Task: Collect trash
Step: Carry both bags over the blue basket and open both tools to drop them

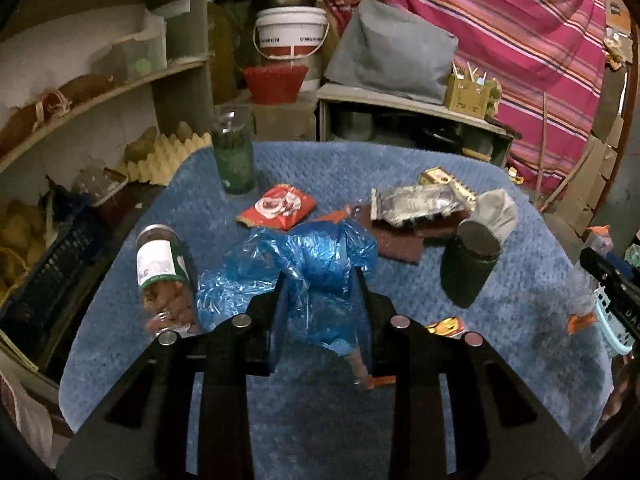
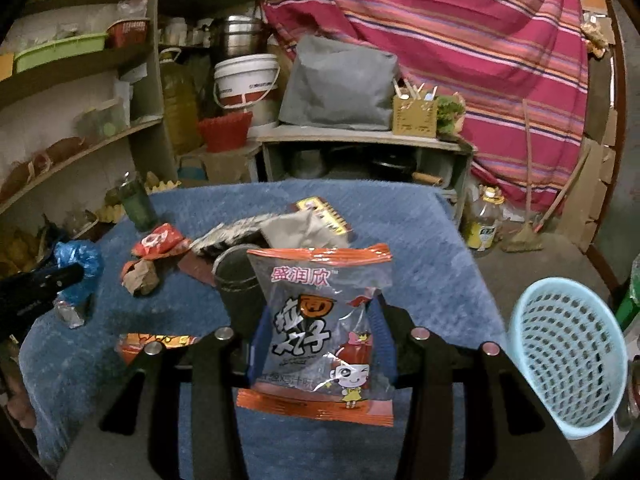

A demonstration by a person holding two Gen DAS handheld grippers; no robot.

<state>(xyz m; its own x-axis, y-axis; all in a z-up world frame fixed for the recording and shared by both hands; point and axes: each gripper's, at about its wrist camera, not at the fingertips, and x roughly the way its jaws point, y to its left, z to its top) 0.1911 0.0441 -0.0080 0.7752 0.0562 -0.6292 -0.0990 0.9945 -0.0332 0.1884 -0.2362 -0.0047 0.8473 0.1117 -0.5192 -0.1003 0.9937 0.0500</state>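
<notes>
My left gripper [image 1: 320, 284] is shut on a crumpled blue plastic bag [image 1: 316, 264] above the blue cloth [image 1: 520, 320]; the bag also shows in the right wrist view [image 2: 78, 258]. My right gripper [image 2: 320, 312] is shut on a clear snack packet with orange edges [image 2: 320, 332], held upright above the cloth [image 2: 432, 248]. A pale blue mesh basket [image 2: 568, 356] stands to the right of the table. More trash lies on the cloth: a red wrapper [image 1: 276, 208], a silver wrapper [image 1: 412, 202], a brown pad [image 1: 400, 240] and an orange wrapper [image 2: 156, 342].
A jar lies on its side [image 1: 164, 276] at the left. A green glass [image 1: 234, 156] stands at the back, a dark cup [image 1: 470, 264] at the right. Shelves [image 1: 100, 92] stand at the left, a low bench [image 2: 360, 138] and striped curtain [image 2: 460, 40] behind.
</notes>
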